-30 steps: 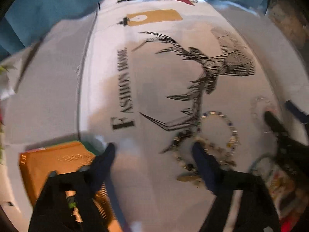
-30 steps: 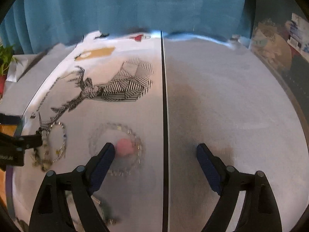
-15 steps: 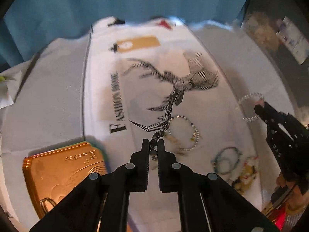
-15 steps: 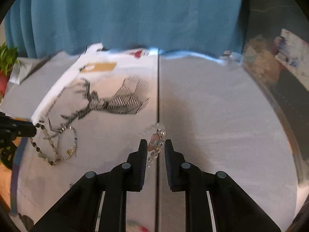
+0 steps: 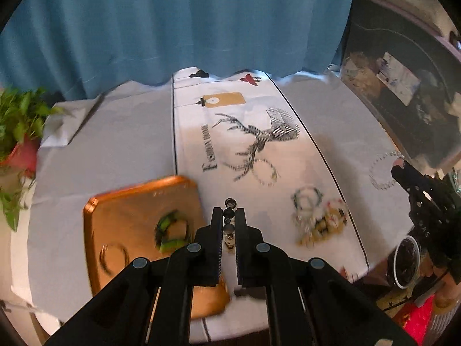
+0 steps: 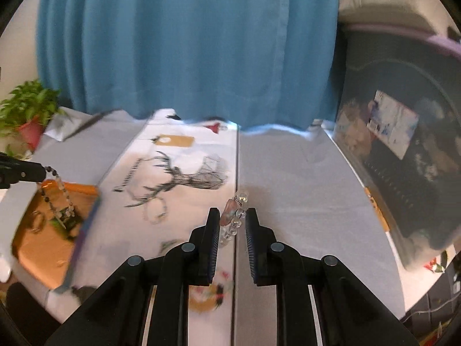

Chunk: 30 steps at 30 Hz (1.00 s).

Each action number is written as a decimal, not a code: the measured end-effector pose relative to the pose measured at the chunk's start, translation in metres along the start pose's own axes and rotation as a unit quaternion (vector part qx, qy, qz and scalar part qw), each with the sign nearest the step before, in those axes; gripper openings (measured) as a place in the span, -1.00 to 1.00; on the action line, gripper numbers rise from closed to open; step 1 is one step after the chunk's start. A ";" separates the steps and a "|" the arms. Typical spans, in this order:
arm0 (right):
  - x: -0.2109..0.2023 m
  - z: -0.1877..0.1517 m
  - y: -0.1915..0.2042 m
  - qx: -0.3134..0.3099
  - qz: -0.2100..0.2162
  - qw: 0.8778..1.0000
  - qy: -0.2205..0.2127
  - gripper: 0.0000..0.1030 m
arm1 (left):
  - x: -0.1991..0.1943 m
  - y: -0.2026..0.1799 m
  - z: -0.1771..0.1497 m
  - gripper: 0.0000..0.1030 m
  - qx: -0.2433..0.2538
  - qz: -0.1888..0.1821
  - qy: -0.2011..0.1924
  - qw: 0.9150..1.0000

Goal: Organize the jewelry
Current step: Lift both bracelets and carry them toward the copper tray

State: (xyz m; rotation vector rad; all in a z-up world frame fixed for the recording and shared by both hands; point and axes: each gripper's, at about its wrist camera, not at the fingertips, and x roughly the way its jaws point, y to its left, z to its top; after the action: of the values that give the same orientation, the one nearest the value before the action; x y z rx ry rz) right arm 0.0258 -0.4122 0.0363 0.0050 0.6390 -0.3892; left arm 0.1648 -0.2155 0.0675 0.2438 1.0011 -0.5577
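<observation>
My left gripper (image 5: pixel 229 216) is shut on a dark bead strand (image 5: pixel 229 206), held in the air over the right edge of a gold tin (image 5: pixel 129 216). A green bracelet (image 5: pixel 170 232) and a thin ring (image 5: pixel 113 256) lie in the tin. In the right wrist view the strand (image 6: pixel 62 193) hangs from the left gripper (image 6: pixel 41 172) above the tin (image 6: pixel 43 245). My right gripper (image 6: pixel 232 216) is shut on a clear bead bracelet (image 6: pixel 234 216) with a pink stone, lifted off the cloth. That bracelet (image 5: pixel 380 173) dangles from the right gripper (image 5: pixel 399 170) in the left wrist view.
A white cloth with a deer print (image 5: pixel 259 138) covers the table. On it lie a beaded bracelet (image 5: pixel 265 171), a dark green one (image 5: pixel 306 199) and a yellow beaded heap (image 5: pixel 325 225). A potted plant (image 5: pixel 17 132) stands far left, a dark cup (image 5: pixel 406 259) at the right edge, a blue curtain behind.
Both grippers went from open on the cloth to shut on bead pieces, then rose. The left one now hangs its strand over the gold tin; the right bracelet is off the table.
</observation>
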 end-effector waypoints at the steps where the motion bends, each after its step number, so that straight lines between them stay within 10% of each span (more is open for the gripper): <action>1: -0.013 -0.003 0.004 -0.002 0.003 1.000 -0.004 -0.63 | -0.006 0.001 -0.007 -0.89 -0.003 0.000 -0.001 1.000; 18: -0.167 -0.119 0.116 -0.026 0.087 0.996 0.008 -0.63 | -0.092 0.028 -0.177 -0.89 -0.050 -0.013 -0.005 0.999; 30: -0.211 -0.162 0.156 -0.037 0.122 0.991 0.025 -0.63 | -0.122 0.034 -0.236 -0.89 -0.073 -0.008 -0.015 0.997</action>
State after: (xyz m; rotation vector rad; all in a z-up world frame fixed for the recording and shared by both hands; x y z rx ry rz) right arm -0.1675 -0.1731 0.0104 0.0217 0.6937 -0.1282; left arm -0.0387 -0.0426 0.0441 0.0981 1.0097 -0.4983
